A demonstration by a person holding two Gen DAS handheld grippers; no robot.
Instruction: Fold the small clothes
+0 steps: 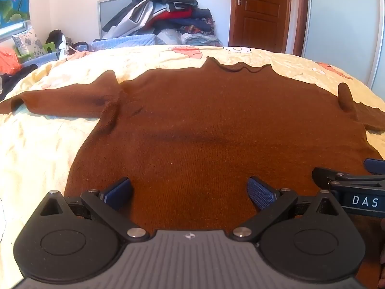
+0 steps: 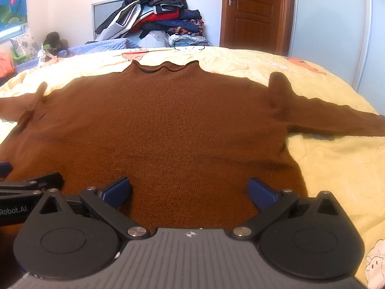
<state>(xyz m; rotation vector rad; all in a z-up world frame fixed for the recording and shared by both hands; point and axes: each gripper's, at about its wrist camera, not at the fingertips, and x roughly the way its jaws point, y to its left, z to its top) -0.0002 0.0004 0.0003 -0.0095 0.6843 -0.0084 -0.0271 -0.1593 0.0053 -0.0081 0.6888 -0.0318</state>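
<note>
A brown knit sweater (image 1: pixel 204 125) lies flat on the bed, collar at the far side and both sleeves spread out to the sides; it also shows in the right wrist view (image 2: pixel 168 125). My left gripper (image 1: pixel 190 192) is open and empty, hovering over the sweater's near hem on its left half. My right gripper (image 2: pixel 190 192) is open and empty over the near hem on the right half. The two grippers are side by side: the right one shows at the right edge of the left wrist view (image 1: pixel 356 187), the left one at the left edge of the right wrist view (image 2: pixel 28 187).
The bed has a pale yellow cartoon-print cover (image 1: pixel 36 144), also seen in the right wrist view (image 2: pixel 336 168). A pile of clothes (image 1: pixel 163 12) is stacked against the far wall. A wooden door (image 1: pixel 259 12) and a wardrobe (image 1: pixel 341 36) stand at the back right.
</note>
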